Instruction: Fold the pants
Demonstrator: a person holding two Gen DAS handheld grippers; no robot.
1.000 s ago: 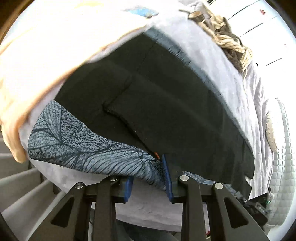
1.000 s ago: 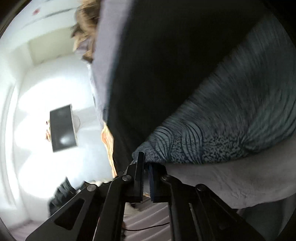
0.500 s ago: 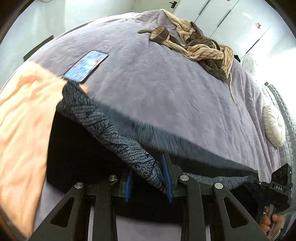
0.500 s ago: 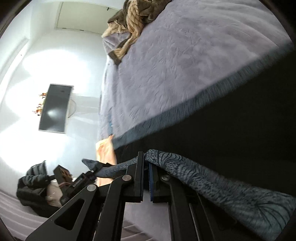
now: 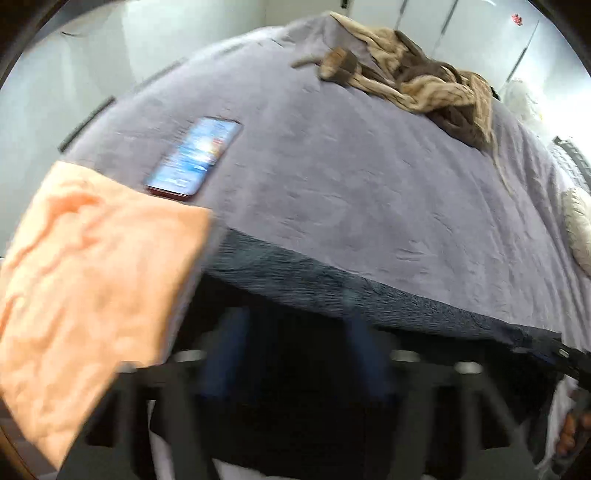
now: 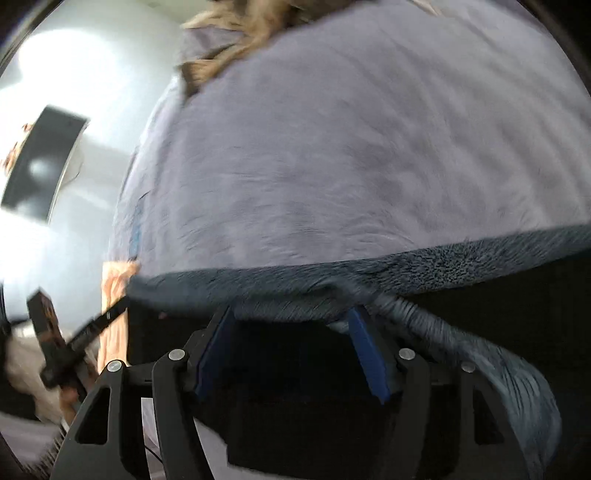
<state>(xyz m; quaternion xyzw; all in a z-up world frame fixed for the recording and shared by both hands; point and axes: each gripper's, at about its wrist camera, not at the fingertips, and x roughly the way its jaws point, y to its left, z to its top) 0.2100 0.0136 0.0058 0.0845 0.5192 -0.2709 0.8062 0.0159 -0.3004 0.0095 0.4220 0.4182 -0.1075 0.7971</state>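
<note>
Both fisheye views are bright but motion-blurred, curving at dark edges. Glare whitens the wall (image 6: 74, 85); foregrounds sit in shadow.

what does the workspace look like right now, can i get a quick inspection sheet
surface: bed with a lilac blanket, lightly rumpled
job's things: dark pants lying along the near edge of the bed
clutter: phone, orange towel, brown striped garment, white cushion
grippers: left gripper and right gripper both opening, blue pads clear of the cloth
cables: nothing seen
surroundings: white walls, wall screen, cupboard doors
</note>
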